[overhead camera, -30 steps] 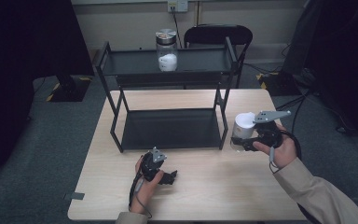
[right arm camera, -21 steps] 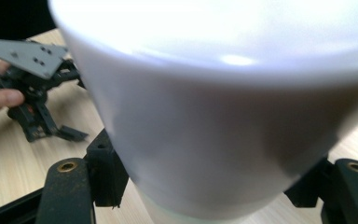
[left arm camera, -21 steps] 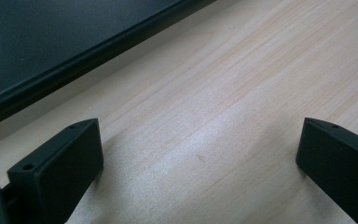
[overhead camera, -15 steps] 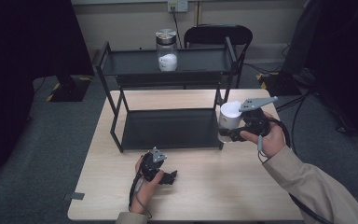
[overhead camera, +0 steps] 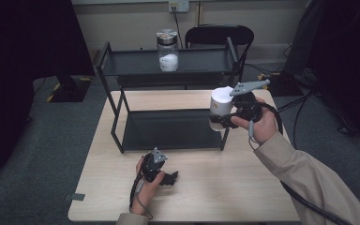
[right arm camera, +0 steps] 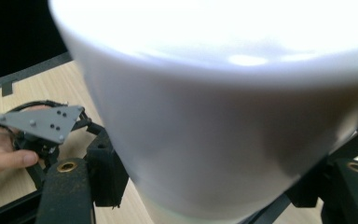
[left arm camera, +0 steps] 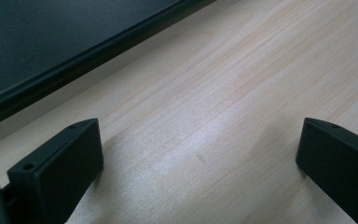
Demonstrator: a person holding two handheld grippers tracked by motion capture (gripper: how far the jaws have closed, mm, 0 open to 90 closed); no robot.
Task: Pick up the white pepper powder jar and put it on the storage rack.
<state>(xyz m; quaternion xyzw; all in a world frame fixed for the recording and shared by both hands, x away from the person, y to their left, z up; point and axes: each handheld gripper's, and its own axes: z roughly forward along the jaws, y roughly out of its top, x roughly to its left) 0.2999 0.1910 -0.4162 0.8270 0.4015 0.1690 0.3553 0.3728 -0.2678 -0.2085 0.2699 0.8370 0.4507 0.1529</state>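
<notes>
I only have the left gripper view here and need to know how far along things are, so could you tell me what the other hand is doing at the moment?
Observer: The right gripper is shut on a white-lidded jar, held up off the table by the right front post of the black two-tier rack.
Operator: Thank you. Is anything on the rack already?
Observer: Yes, a glass jar with a metal lid stands on the top shelf, with white contents in its lower part.
Operator: And how does my left gripper sit?
Observer: The left gripper rests low on the table in front of the rack, jaws open, nothing between them.
</notes>
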